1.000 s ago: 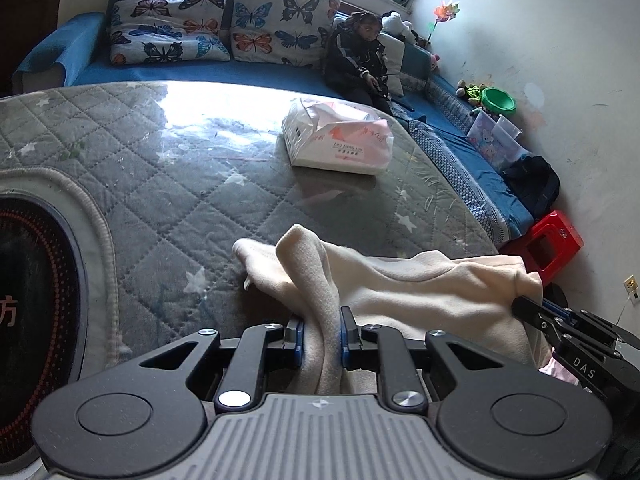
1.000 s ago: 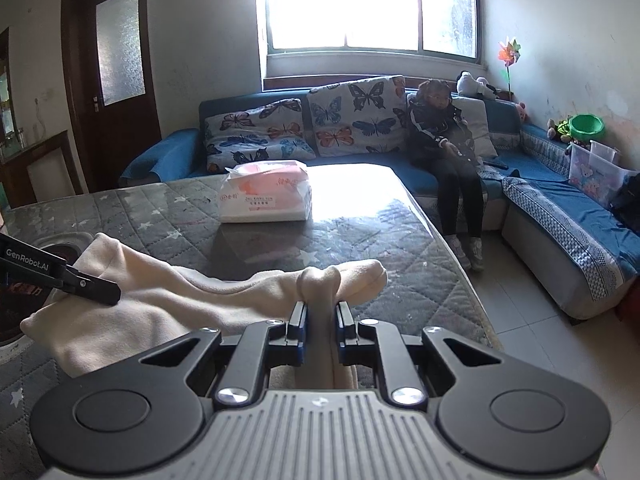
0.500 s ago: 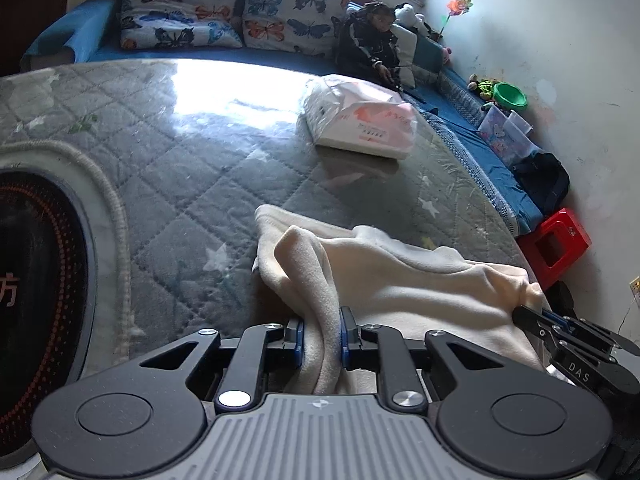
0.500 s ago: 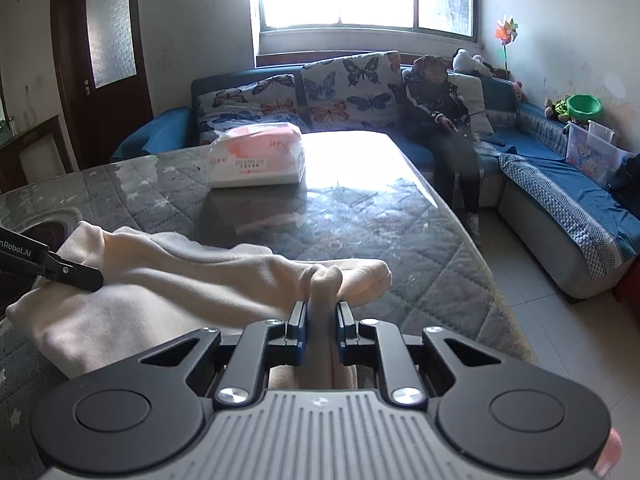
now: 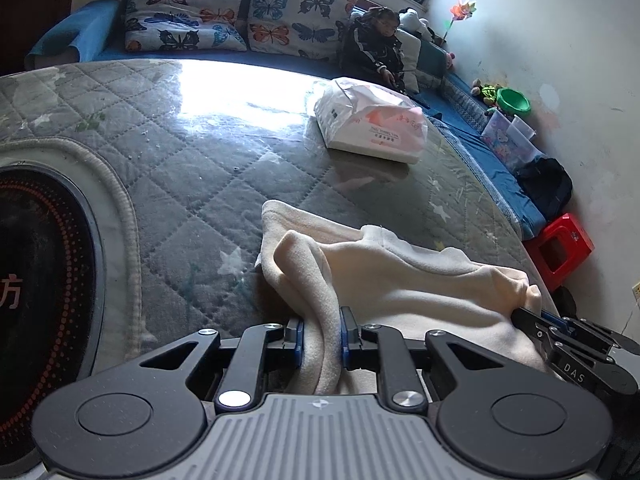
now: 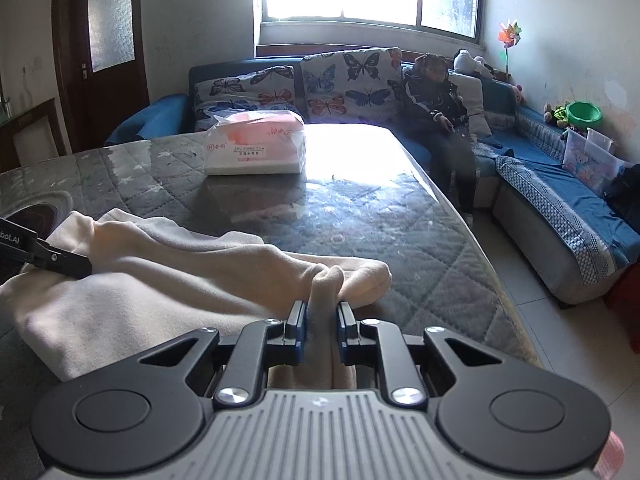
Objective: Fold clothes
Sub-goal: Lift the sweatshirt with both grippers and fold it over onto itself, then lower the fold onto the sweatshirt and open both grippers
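A cream fleece garment (image 5: 404, 280) lies bunched on the grey quilted table (image 5: 192, 168), stretched between both grippers. My left gripper (image 5: 320, 330) is shut on a raised fold at the garment's left end. At the far right of the left wrist view the right gripper's black fingers (image 5: 532, 320) hold the other end. In the right wrist view my right gripper (image 6: 322, 322) is shut on a pinched fold of the garment (image 6: 160, 280) near its rounded end. The left gripper's finger (image 6: 60, 258) shows there at the left edge, on the cloth.
A white and pink pack of tissues (image 5: 372, 120) sits further back on the table. A dark round hob (image 5: 36, 280) is set into the table at the left. Beyond stand a blue sofa (image 6: 560, 200) with butterfly cushions, a seated person (image 6: 440, 120), and a red stool (image 5: 560, 244).
Both grippers have sunk a little with the garment, which now lies lower and flatter on the table. The grips are unchanged.
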